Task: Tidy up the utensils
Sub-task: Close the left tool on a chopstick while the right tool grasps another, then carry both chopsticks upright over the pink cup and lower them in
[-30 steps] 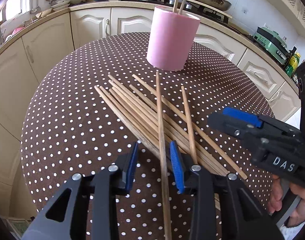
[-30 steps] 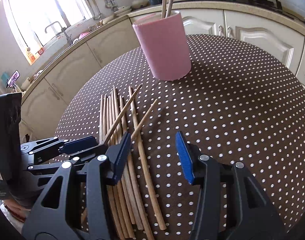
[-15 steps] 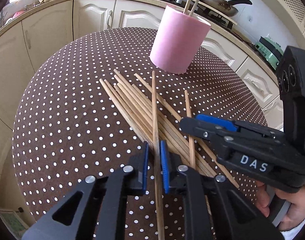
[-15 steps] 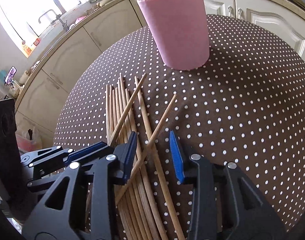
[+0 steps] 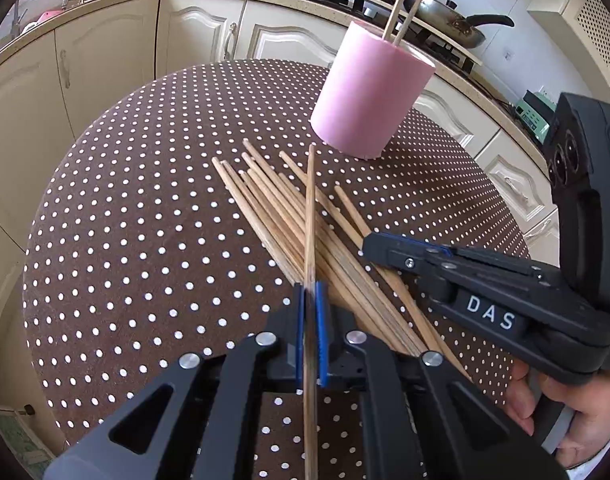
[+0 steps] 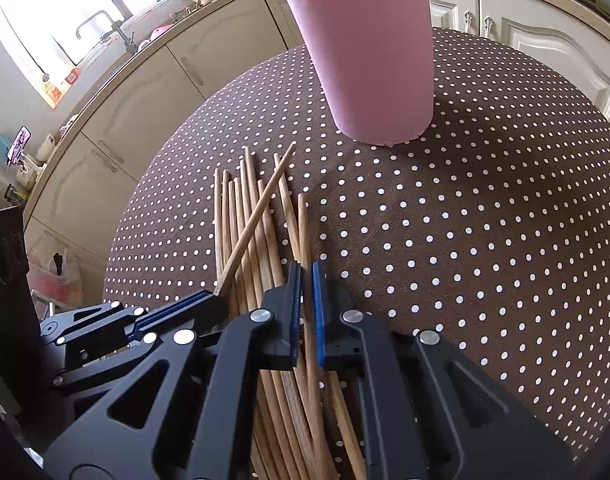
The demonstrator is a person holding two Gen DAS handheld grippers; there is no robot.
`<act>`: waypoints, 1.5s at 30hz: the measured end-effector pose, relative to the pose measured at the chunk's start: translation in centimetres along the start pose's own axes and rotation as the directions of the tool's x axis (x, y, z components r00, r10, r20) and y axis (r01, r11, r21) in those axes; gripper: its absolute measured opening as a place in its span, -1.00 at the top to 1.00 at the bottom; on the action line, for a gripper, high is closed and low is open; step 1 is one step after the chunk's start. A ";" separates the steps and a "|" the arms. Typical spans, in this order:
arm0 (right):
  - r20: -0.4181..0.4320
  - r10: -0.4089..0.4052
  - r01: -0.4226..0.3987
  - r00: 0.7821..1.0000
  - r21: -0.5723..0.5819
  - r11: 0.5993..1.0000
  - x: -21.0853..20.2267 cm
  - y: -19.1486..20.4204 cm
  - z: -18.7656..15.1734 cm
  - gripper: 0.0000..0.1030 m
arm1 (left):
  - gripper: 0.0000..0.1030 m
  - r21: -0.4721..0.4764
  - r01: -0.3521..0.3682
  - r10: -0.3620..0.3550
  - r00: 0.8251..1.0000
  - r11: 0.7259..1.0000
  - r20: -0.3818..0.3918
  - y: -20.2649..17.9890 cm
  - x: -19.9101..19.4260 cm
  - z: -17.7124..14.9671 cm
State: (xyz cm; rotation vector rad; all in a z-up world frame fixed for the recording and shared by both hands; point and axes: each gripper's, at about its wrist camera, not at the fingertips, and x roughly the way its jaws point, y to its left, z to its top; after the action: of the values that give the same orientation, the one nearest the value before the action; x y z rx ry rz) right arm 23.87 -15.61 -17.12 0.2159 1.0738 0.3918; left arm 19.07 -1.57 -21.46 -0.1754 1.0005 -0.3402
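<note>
On the near side of the polka-dot table, both claws are already down in the chopstick pile and each has just pinched shut on a single stick. The left gripper has its blue pads clamped on one chopstick that sticks out straight ahead of it, tip aimed at the foot of the pink cup. The right gripper has the rightmost chopstick squeezed between its pads, also lying lengthwise along its fingers.

So the thing that matters next, I'd guess: the cup sits on the far side of the table, just past the far tips of the sticks, and it's upright with two chopsticks already poking out of the top. Both held sticks lie flat-ish and point toward the cup, so each needs lifting and tipping up before it drops in.

From the right wrist view the cup looks pretty much dead ahead, slightly right. From the left view it's ahead and off to the right. The right hand seems a touch nearer, hard to call though. The two grippers sit side by side, so they could bump.
</note>
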 end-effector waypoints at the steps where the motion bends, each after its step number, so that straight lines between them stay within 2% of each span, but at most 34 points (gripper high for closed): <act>1: 0.006 0.006 -0.006 1.000 0.000 1.000 -0.1 0.0 0.0 0.89 | 0.89 -0.001 0.007 -0.007 1.000 1.000 0.009 0.1 -0.3 0.1; 8: 0.082 0.072 -0.073 0.994 0.016 0.997 -3.0 -0.6 -0.5 0.89 | 0.89 -0.020 0.058 -0.056 0.995 0.998 0.081 0.4 -2.0 0.8; 13: 0.177 0.149 -0.156 0.973 0.027 0.987 -5.7 -1.1 -0.9 0.90 | 0.89 0.000 0.127 -0.125 0.975 0.992 0.185 -0.4 -3.4 1.5; 16: 0.220 0.184 -0.196 0.958 0.034 0.980 -6.9 -1.5 -1.1 0.90 | 0.89 0.018 0.164 -0.164 0.954 0.986 0.250 -1.2 -4.3 1.9; 20: 0.271 0.210 -0.224 0.939 0.020 0.974 -9.5 -3.0 -0.5 0.89 | 0.89 0.045 0.234 -0.236 0.913 0.971 0.333 -2.2 -5.6 2.2; 24: 0.322 0.224 -0.234 0.920 -0.009 0.972 -11.8 -3.1 0.5 0.90 | 0.89 0.081 0.260 -0.270 0.869 0.962 0.415 -3.5 -6.8 2.5; 25: 0.332 0.225 -0.234 0.916 -0.013 0.972 -12.3 -2.8 0.6 0.90 | 0.89 0.087 0.258 -0.270 0.860 0.962 0.432 -3.8 -7.0 2.7; 29: 0.381 0.228 -0.236 0.896 -0.028 0.971 -14.0 -3.1 1.7 0.90 | 0.89 0.114 0.211 -0.240 0.845 0.971 0.477 -5.1 -7.5 4.5; 33: 0.441 0.220 -0.227 0.870 -0.037 0.973 -15.5 -3.5 3.1 0.90 | 0.89 0.150 0.185 -0.237 0.811 0.971 0.535 -6.3 -8.2 6.8; 39: 0.518 0.207 -0.213 0.830 -0.048 0.976 -16.8 -4.3 6.3 0.90 | 0.89 0.200 0.137 -0.234 0.747 0.970 0.622 -8.1 -9.1 10.2; 41: 0.545 0.199 -0.204 0.814 -0.053 0.978 -17.1 -4.5 7.4 0.90 | 0.89 0.206 0.130 -0.234 0.736 0.970 0.636 -8.4 -9.2 10.9; 43: 0.563 0.194 -0.199 0.804 -0.053 0.978 -17.3 -4.8 8.5 0.90 | 0.89 0.209 0.118 -0.229 0.717 0.971 0.658 -8.7 -9.0 12.2; 45: 0.582 0.188 -0.192 0.792 -0.055 0.980 -17.4 -5.1 9.8 0.90 | 0.89 0.206 0.113 -0.224 0.710 0.972 0.668 -8.7 -8.5 13.3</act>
State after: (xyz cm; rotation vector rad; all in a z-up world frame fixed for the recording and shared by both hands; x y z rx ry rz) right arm 26.35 -27.27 -0.27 0.4242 0.4386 0.4632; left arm 24.39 -6.75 -5.10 -0.2347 0.2059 -0.4720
